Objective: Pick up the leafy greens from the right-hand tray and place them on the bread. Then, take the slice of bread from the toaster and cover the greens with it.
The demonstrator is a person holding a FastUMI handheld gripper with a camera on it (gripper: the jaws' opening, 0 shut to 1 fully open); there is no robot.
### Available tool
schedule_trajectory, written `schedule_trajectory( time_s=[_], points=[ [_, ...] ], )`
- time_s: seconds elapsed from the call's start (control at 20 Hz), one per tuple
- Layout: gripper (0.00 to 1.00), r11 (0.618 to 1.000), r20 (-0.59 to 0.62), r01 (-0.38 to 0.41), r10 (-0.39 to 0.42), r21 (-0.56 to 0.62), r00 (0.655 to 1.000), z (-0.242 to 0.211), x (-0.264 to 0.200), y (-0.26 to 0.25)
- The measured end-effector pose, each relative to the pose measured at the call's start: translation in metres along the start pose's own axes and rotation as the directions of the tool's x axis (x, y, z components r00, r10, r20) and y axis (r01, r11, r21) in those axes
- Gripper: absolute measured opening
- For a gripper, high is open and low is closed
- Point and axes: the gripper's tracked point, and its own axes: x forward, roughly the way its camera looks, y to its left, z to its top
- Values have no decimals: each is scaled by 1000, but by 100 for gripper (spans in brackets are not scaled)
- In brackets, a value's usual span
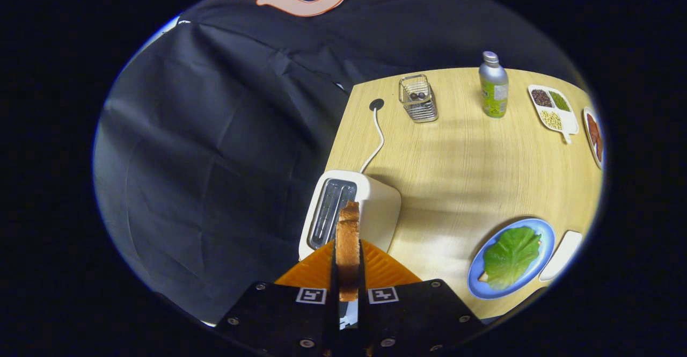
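Nearby, toaster [349, 209] beneath tongs [348, 271] clamping bread slice [348, 244]

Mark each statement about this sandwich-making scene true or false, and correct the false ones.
1. The gripper is shut on a slice of bread. True.
2. The leafy greens lie on the blue plate. True.
3. The toaster stands on the far side of the table, beside the bottle. False: it stands just ahead of the fingers, at the table's near corner; the bottle is far beyond it.
4. The wire basket lies tipped on its side. False: it stands upright.
5. The toaster's cord runs to a round hole in the table. True.
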Motion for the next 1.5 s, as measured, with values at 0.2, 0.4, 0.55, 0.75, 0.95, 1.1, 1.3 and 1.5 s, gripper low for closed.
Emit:
schedule_trajectory(
  time_s=[0.2, 0.4, 0.55, 0.75, 0.95, 1.1, 1.3, 1.5],
  points=[
    [14, 999, 22, 15, -17, 50, 1000, -14, -20, -40],
    [14, 995, 39, 46, -50, 94, 998, -25, -33, -86],
    [14, 989, 38, 58, -64, 132, 997, -33, -40, -113],
    [14, 982, 35, 85, -92, 166, 995, -47, -44, -148],
    [14, 978, -4, 119, -120, 174, 993, -68, -36, -188],
    [14, 972, -18, 140, -140, 190, 990, -81, -30, -213],
    [14, 957, -23, 205, -205, 205, 979, -95, -25, -241],
    [14, 950, 6, 248, -253, 188, 967, -96, -23, -268]
  ],
)
